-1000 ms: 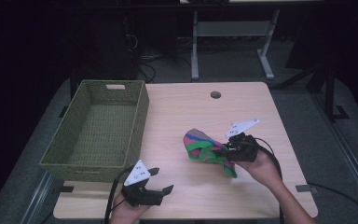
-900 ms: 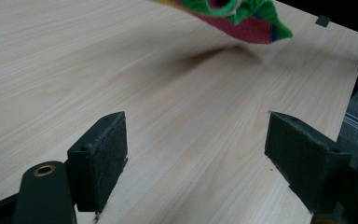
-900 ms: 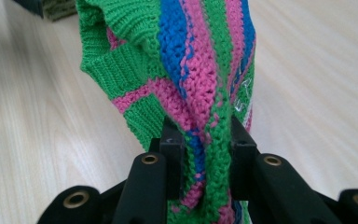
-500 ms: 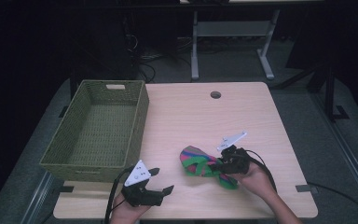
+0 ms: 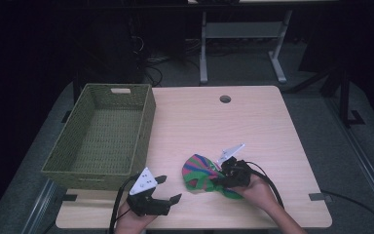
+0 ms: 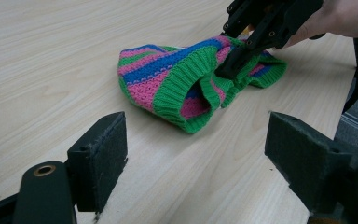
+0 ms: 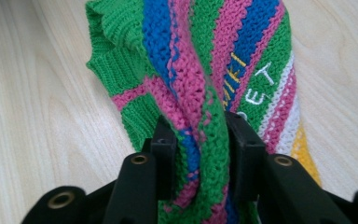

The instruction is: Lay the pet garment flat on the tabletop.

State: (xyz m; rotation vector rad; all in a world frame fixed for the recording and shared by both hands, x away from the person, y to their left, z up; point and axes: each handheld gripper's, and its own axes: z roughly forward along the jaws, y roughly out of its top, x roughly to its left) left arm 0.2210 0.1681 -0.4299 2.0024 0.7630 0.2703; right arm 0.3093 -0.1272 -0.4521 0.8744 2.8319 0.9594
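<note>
A wooden table is seen from above. At the far left sits a woven green basket with nothing inside it, its near wall close to the table's front edge.

Just right of the basket's near corner, at the front edge, the left gripper rests low in the person's left hand. Its jaws stand wide apart and hold nothing. In the left gripper view, those two black padded jaws frame the knitted garment, which lies on the table a little way ahead of them.

Right of centre, near the front edge, the garment is a small crumpled heap striped in green, pink and blue. The right gripper is clamped on its right side, with a bunched fold pinched between the jaws; the right gripper view shows the knit gathered tightly there, with some stitched lettering beside the fold.

The step in hand appears to be moving the garment toward the basket. To do it well, the right gripper should probably keep a deep bite on several layers and lift high enough to clear the basket's wall. The free left gripper could catch the ribbed green hem nearest it, so the loose end does not drag or snag on the rim.
</note>
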